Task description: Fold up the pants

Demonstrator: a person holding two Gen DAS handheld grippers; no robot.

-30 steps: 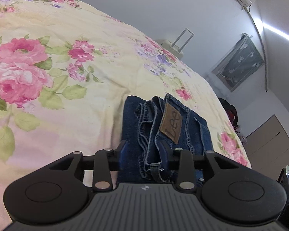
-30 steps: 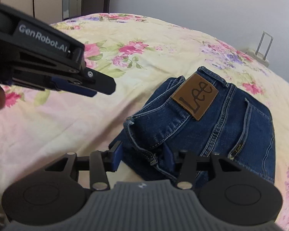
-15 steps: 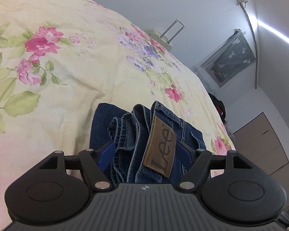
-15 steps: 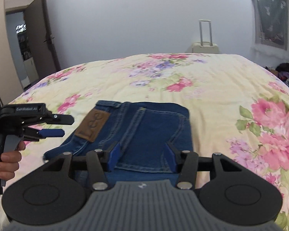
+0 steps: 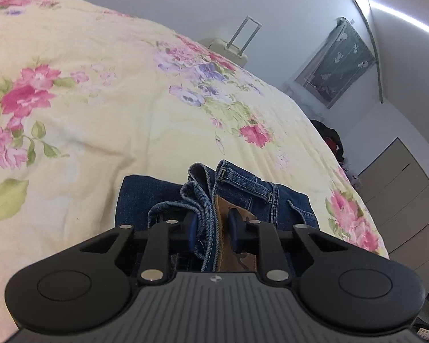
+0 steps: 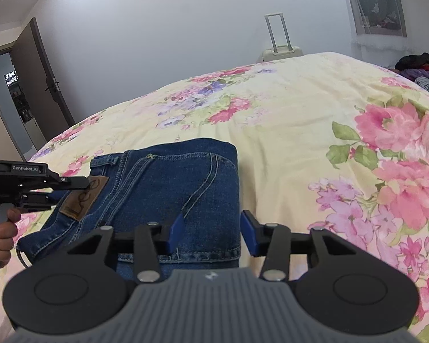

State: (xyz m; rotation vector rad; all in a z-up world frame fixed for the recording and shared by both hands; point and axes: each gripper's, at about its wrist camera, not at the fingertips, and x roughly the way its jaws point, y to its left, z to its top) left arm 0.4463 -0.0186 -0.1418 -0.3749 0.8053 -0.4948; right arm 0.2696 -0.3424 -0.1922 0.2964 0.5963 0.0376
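Here one jeans (image 6: 168, 188) bundle, two hand-held grippers: left (image 5: 213, 231) clamped, right (image 6: 211, 234) spread

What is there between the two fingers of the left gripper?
In the left wrist view, the waistband of the jeans with its brown leather patch lies between the fingers of the left gripper.

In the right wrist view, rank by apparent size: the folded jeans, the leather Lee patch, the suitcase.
1. Folded jeans, largest.
2. Suitcase.
3. Lee patch.
The suitcase and patch look alike in size; the suitcase stands far beyond the bed, so that order is unsure.
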